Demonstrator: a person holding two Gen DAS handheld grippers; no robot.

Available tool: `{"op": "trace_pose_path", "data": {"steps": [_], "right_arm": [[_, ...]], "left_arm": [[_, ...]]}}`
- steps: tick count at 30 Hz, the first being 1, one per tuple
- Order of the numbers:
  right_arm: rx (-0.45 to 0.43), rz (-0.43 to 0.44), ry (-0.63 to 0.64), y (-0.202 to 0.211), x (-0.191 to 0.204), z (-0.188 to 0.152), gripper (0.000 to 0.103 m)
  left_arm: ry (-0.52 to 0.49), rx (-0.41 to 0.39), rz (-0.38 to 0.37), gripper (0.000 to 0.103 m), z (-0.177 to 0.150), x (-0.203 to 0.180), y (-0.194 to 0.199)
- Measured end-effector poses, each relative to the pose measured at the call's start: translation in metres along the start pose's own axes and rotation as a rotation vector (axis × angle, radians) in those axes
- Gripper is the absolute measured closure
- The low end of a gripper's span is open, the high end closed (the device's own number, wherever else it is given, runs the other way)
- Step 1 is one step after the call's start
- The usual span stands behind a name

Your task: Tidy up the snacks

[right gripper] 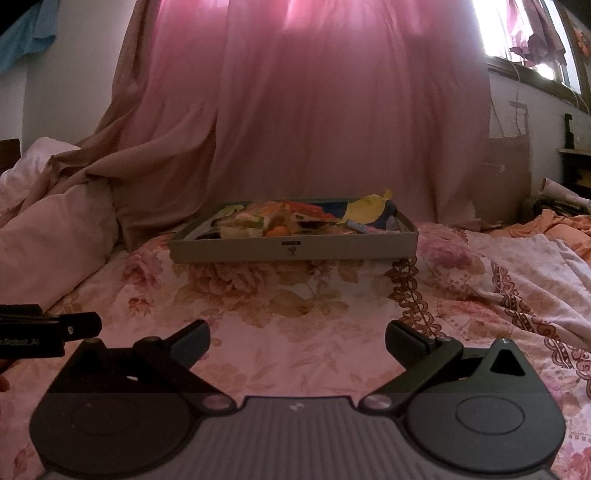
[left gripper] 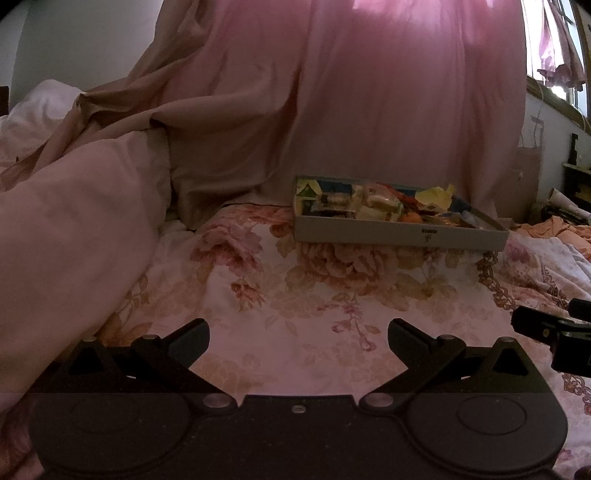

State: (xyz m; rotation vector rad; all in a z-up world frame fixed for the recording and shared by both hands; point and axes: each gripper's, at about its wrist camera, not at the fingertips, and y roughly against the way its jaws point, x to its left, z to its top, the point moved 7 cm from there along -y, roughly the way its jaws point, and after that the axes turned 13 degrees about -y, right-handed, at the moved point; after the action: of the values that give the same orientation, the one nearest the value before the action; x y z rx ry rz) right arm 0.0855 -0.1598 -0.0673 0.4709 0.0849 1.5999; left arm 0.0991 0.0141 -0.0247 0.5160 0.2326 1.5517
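Observation:
A shallow grey box (left gripper: 399, 232) lies on the floral bedspread, ahead and to the right in the left wrist view, straight ahead in the right wrist view (right gripper: 295, 251). It holds several snack packets, among them a yellow wrapper (right gripper: 369, 210) and a small orange piece (right gripper: 277, 231). My left gripper (left gripper: 298, 338) is open and empty, low over the bed, well short of the box. My right gripper (right gripper: 297, 338) is open and empty too, beside the left one. Each gripper shows at the edge of the other's view (left gripper: 554, 332) (right gripper: 48, 330).
A pink curtain (right gripper: 332, 110) hangs behind the box. A bunched pale duvet (left gripper: 74, 240) lies at the left. Rumpled orange cloth (right gripper: 554, 225) and clutter lie at the far right under a window (right gripper: 517, 33). The floral bedspread (right gripper: 295, 306) stretches between the grippers and the box.

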Motion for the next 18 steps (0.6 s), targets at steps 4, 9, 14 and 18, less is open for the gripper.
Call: {"op": "trace_pose_path", "data": {"steps": [4, 9, 14, 18], "right_arm": [[0.001, 0.0, 0.001, -0.0005, 0.0009, 0.0001, 0.0], [0.008, 0.005, 0.008, -0.0012, 0.0028, -0.0015, 0.0], [0.011, 0.011, 0.016, -0.001, 0.0041, -0.0028, 0.0], [0.013, 0.013, 0.016, -0.0006, 0.0044, -0.0027, 0.0]], "left_arm": [[-0.002, 0.002, -0.001, 0.001, -0.0006, -0.0002, -0.0006], [-0.001, 0.002, 0.0, 0.001, -0.0006, -0.0002, 0.0], [-0.003, 0.004, -0.001, 0.001, -0.0008, -0.001, -0.0004], [-0.004, 0.006, -0.001, 0.001, -0.0009, -0.0015, -0.0018]]}}
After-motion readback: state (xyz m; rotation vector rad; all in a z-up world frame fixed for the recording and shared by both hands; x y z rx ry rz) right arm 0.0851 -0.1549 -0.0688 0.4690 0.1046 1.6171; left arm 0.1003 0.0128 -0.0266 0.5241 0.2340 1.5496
